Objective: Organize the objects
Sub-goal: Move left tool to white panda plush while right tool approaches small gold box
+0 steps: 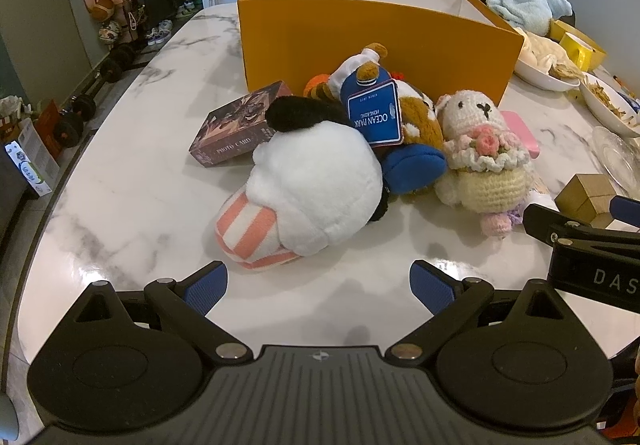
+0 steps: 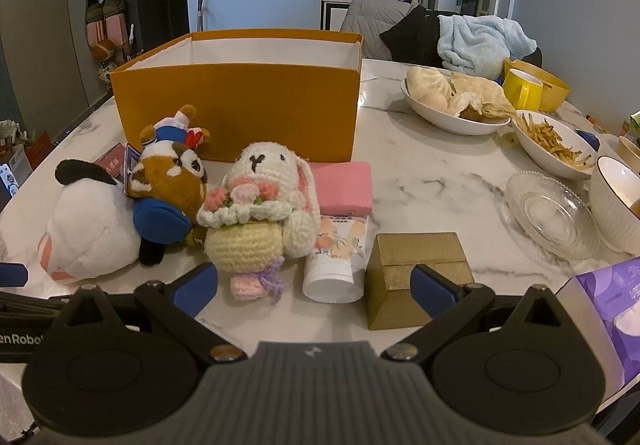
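Observation:
An open orange box (image 1: 376, 45) (image 2: 240, 113) stands on the marble table. In front of it lie a white plush with a striped foot (image 1: 320, 185) (image 2: 88, 233), a brown plush with a blue tag (image 1: 412, 125) (image 2: 172, 189), a crocheted bunny (image 1: 484, 153) (image 2: 256, 213), a photo card box (image 1: 240, 129), a pink case (image 2: 344, 189), a white tube (image 2: 336, 265) and a gold box (image 2: 416, 277) (image 1: 588, 197). My left gripper (image 1: 318, 287) is open and empty, just short of the white plush. My right gripper (image 2: 314, 287) is open and empty, near the tube and gold box.
Bowls of food (image 2: 452, 105) (image 2: 556, 145), a glass plate (image 2: 552, 213), a white bowl (image 2: 616, 201) and a yellow mug (image 2: 520, 89) crowd the table's right side. A purple pack (image 2: 612, 309) lies at the right edge. The right gripper shows in the left wrist view (image 1: 584, 241).

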